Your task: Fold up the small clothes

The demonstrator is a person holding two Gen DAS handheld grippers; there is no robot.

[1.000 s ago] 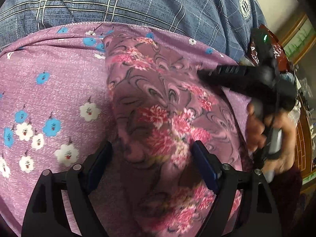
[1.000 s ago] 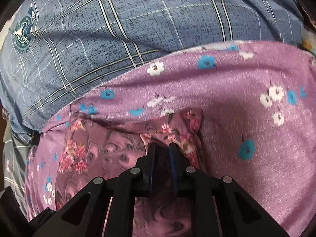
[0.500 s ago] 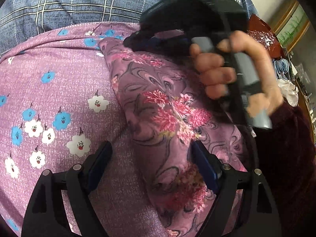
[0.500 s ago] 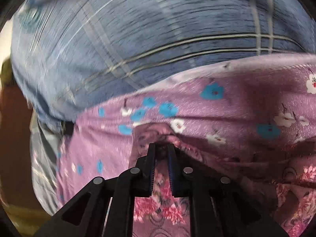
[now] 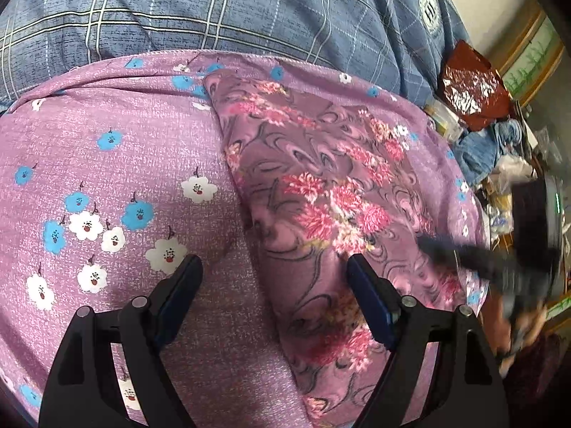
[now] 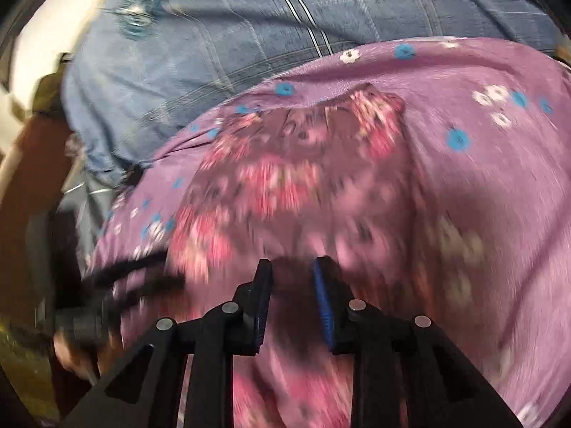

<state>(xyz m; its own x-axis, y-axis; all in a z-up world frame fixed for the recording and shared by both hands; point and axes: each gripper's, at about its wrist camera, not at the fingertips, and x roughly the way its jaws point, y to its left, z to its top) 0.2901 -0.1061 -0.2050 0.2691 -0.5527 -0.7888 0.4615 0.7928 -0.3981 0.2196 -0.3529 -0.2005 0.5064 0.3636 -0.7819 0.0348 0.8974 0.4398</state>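
A small mauve garment [image 5: 321, 185] with pink flowers lies folded on a purple cloth [image 5: 125, 164] printed with blue and white blossoms. My left gripper [image 5: 271, 267] hovers open over the garment's near left edge, one finger above the purple cloth and the other above the garment. My right gripper [image 5: 428, 242] appears blurred at the right, beside the garment's right edge. In the right wrist view the right gripper [image 6: 292, 267] is over the garment [image 6: 285, 185]. Its jaws are opening and no fabric is pinched between them. The purple cloth [image 6: 481, 164] spreads to the right.
Blue plaid fabric [image 5: 249, 7] covers the far side behind the purple cloth, and shows as blue plaid fabric [image 6: 249, 35] in the right wrist view. A red-brown object [image 5: 471, 85], a blue cloth [image 5: 481, 149] and clutter sit at the far right.
The right gripper brought the garment's edge up to the far side, let go, and swung back to the right and nearer. The left gripper has barely shifted.
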